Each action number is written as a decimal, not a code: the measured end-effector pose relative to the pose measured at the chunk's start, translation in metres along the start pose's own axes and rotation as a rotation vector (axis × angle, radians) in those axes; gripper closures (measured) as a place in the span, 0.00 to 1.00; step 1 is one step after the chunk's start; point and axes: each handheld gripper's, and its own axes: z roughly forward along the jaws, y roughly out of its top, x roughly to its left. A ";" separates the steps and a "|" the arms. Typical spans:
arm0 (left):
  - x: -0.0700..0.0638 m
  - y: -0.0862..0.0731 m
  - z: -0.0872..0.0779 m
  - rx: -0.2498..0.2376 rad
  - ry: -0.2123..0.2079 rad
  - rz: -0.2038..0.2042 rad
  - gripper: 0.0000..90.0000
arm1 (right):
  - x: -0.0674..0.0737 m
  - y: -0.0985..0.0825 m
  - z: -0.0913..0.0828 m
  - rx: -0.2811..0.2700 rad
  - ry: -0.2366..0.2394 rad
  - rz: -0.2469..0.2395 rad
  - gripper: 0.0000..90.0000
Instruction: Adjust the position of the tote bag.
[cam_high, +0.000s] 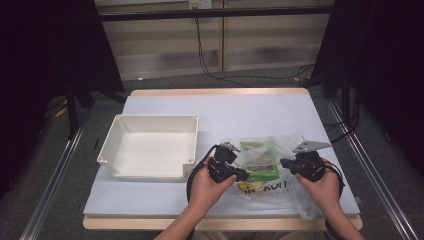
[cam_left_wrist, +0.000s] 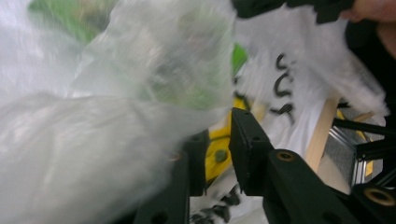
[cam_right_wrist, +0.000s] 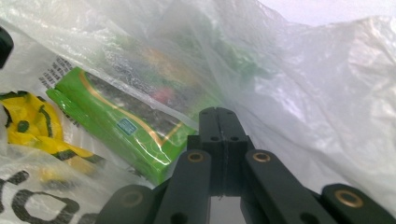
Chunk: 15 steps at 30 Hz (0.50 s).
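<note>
A clear plastic bag with black and yellow print lies at the table's front right, and a green package sits inside it. My left gripper points right at the bag's left side. In the left gripper view its jaws stand a little apart; bag film drapes over the left jaw and the yellow print shows through the gap. My right gripper points left at the bag's right side. Its jaws are shut together on a fold of the bag film, just beside the green package.
A white rectangular tray with nothing in it stands to the left of the bag on the pale table cover. The table's wooden front edge runs close under both hands. Cables hang behind the table.
</note>
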 end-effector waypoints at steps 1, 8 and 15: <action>-0.001 0.001 -0.001 -0.007 0.001 0.005 0.84 | 0.000 0.002 0.000 -0.005 0.005 -0.006 1.00; -0.004 0.011 0.002 -0.007 0.028 -0.003 0.87 | 0.004 0.013 0.003 -0.019 -0.001 -0.020 1.00; 0.011 0.016 0.016 0.024 0.056 0.003 0.89 | 0.006 0.030 0.008 -0.039 -0.011 -0.044 1.00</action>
